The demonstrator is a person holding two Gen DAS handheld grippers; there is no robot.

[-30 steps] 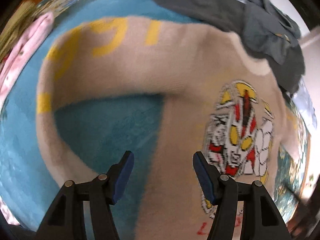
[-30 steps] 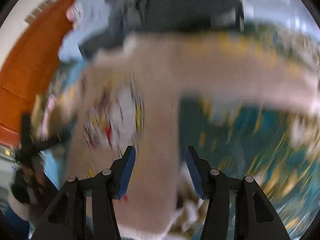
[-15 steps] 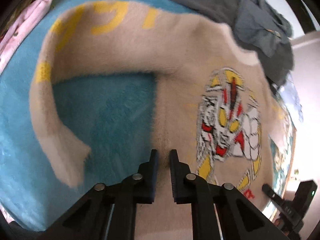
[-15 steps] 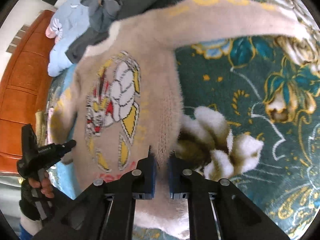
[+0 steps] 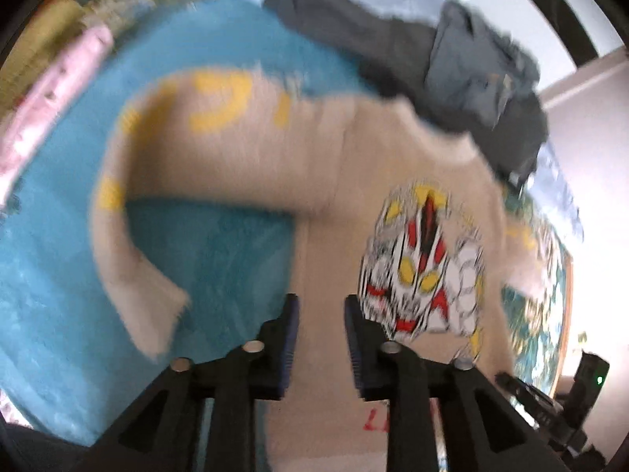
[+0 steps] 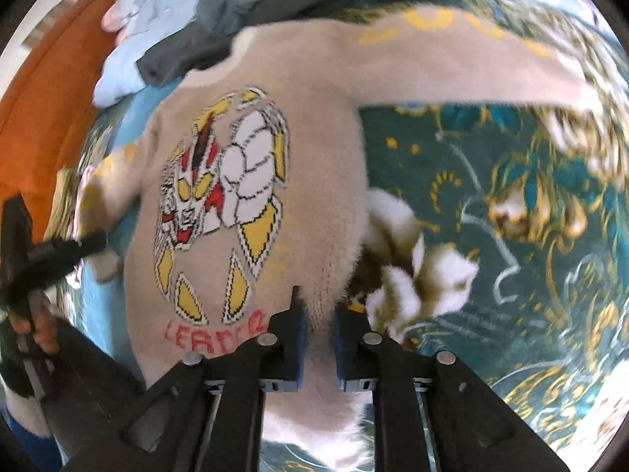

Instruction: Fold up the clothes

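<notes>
Now | L gripper: jaws just parted over sweater | R gripper: parted, hem between

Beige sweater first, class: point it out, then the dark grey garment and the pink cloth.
beige sweater (image 6: 314, 181): right wrist view, plain knit beside the robot picture.
dark grey garment (image 5: 354, 35): left wrist view, flat part above the sweater's sleeve.
pink cloth (image 5: 59, 94): left wrist view, middle of the strip at the left edge.

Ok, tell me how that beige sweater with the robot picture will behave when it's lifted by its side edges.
The beige sweater is probably floppy: its sleeve already lies curled on the blanket. It looks thick and fuzzy, so likely grippy rather than slippery, though the middle would likely sag.
</notes>
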